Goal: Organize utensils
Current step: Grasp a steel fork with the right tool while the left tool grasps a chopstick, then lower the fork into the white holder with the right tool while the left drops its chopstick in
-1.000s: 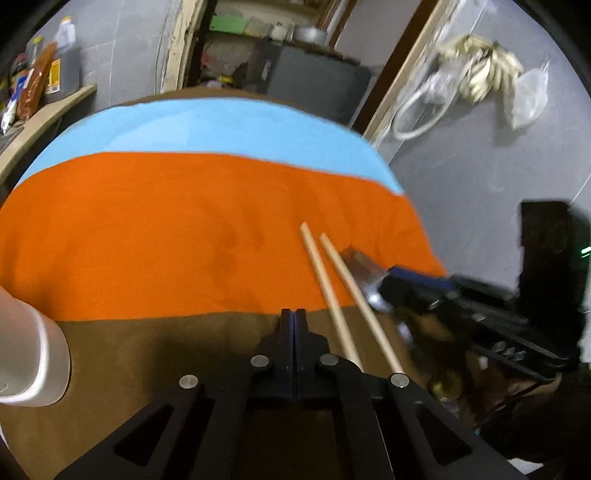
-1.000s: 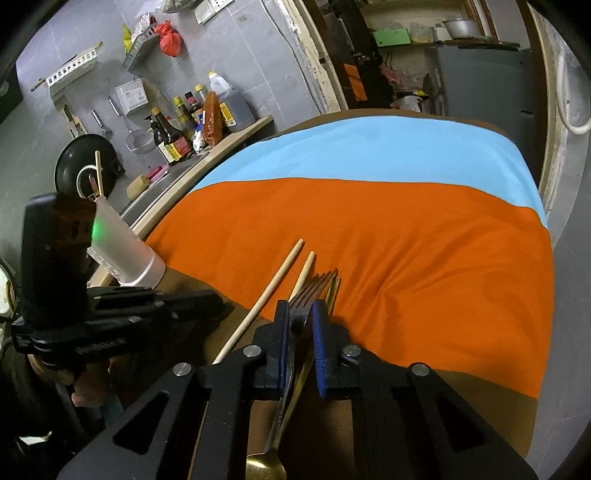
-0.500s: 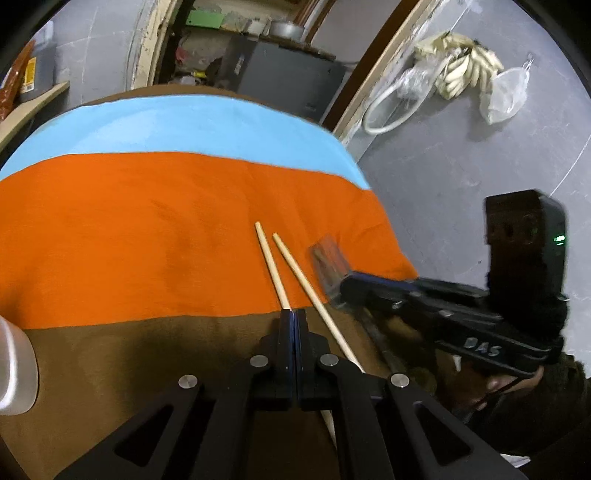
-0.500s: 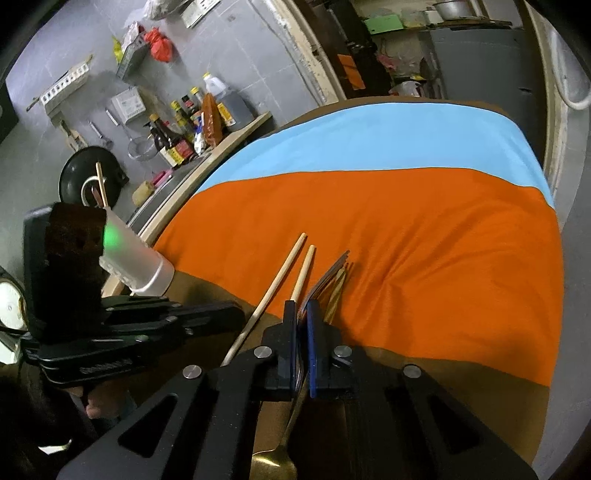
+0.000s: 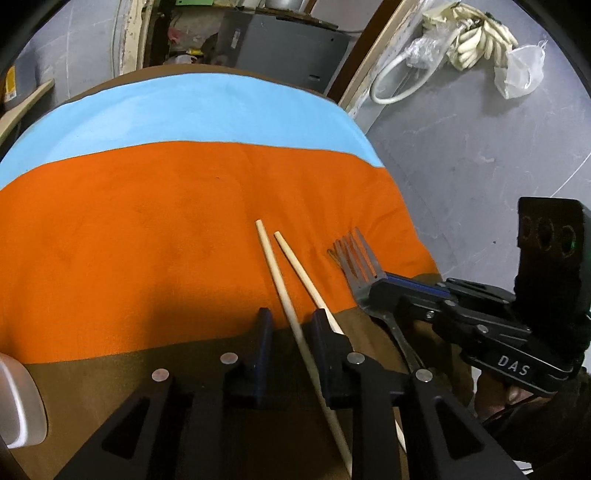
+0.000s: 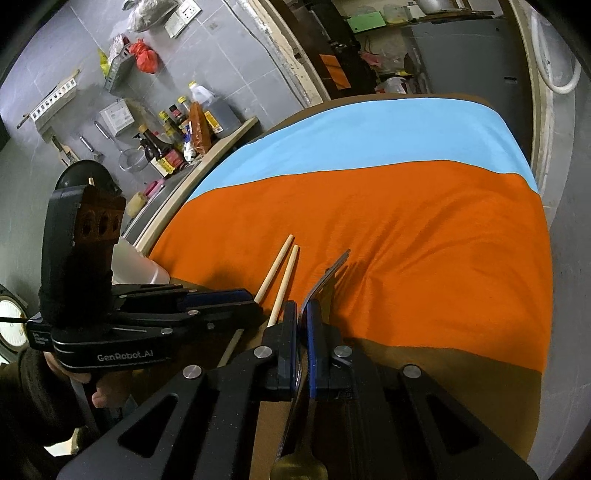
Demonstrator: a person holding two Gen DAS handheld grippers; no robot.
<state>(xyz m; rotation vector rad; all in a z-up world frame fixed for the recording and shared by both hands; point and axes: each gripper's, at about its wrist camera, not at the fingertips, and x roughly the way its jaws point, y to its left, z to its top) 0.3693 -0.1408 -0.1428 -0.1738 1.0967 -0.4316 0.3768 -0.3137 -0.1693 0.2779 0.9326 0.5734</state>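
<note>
Left hand-held gripper is spread around one of the chopsticks; right hand-held gripper, just beside them, is pinching the fork.

- Table cloth: three bands, light blue at the far side, orange in the middle, brown nearest.
- Wall: grey tiles, with a double socket high up.
- Wooden counter: beside the table, holding a cluster of sauce bottles.
- Hanging on the wall: wire basket, red bag, strainer.
- Grey cabinet: beyond the table's far end.
- Floor: grey, with a white hose and a clear plastic bag.
</note>
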